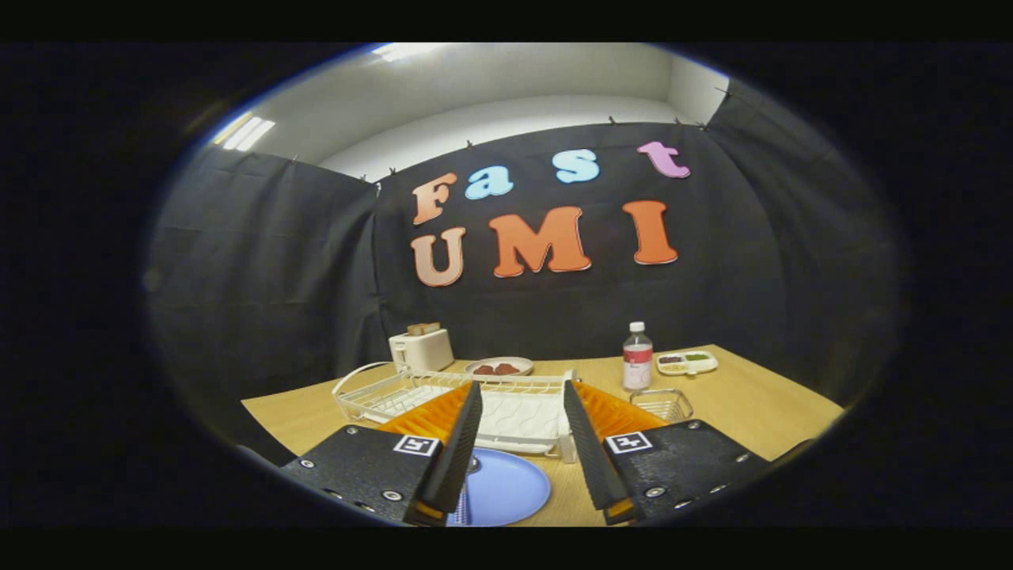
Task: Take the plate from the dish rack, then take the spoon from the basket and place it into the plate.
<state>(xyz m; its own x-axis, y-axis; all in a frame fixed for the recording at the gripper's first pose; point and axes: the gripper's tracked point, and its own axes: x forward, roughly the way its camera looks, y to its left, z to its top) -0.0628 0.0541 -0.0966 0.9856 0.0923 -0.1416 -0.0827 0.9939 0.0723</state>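
A blue plate (pixel 506 487) lies flat on the wooden table (pixel 752 412), low between my two fingers and nearer than the rack. A small greyish object (pixel 472 465) rests at the plate's left side against the left finger; the finger hides most of it, so I cannot tell whether it is the spoon. The white wire dish rack (pixel 396 396) stands just beyond the fingertips with nothing standing in it. A small wire basket (pixel 663 402) sits to the right of the rack, behind the right finger. My gripper (pixel 521 388) is open above the plate, holding nothing.
Behind the rack stand a white toaster (pixel 421 348) with bread in it and a plate of red food (pixel 498 366). A clear bottle (pixel 637 356) and a white divided tray (pixel 687 362) are at the back right. Bare table extends to the right.
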